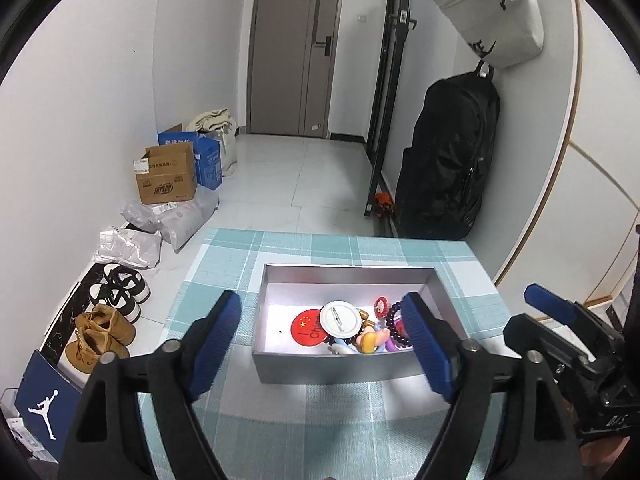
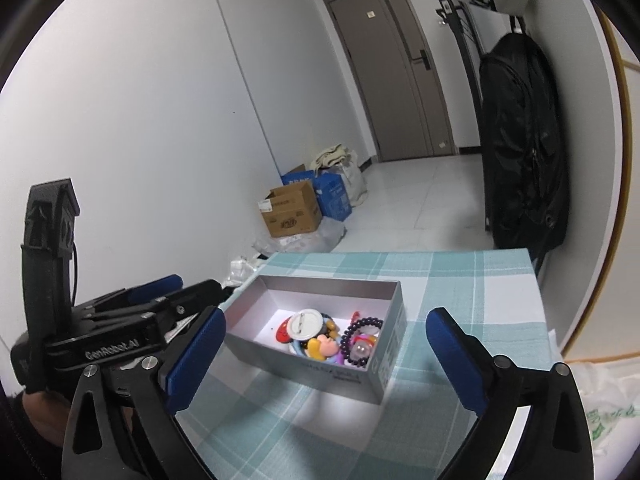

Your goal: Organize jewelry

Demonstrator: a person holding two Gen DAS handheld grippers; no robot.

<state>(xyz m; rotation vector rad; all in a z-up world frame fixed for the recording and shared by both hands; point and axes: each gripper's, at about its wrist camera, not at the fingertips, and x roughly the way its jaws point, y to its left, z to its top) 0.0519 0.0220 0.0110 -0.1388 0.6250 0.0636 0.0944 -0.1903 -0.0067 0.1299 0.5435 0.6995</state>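
Jaws of both the left gripper [image 1: 322, 342] and right gripper [image 2: 326, 360] gape wide and empty, so you should clear the box [image 1: 344, 368] without nudging it on the desk [image 1: 280, 420].

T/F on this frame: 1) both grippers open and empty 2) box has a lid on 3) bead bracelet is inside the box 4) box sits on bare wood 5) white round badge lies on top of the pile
1) True. The left gripper and right gripper stand open with nothing held.
2) False. The grey box is open-topped.
3) True. The dark bead bracelet lies at the box's right end.
4) False. It sits on a teal plaid tablecloth.
5) True. The white badge rests over the red disc and the figurine.
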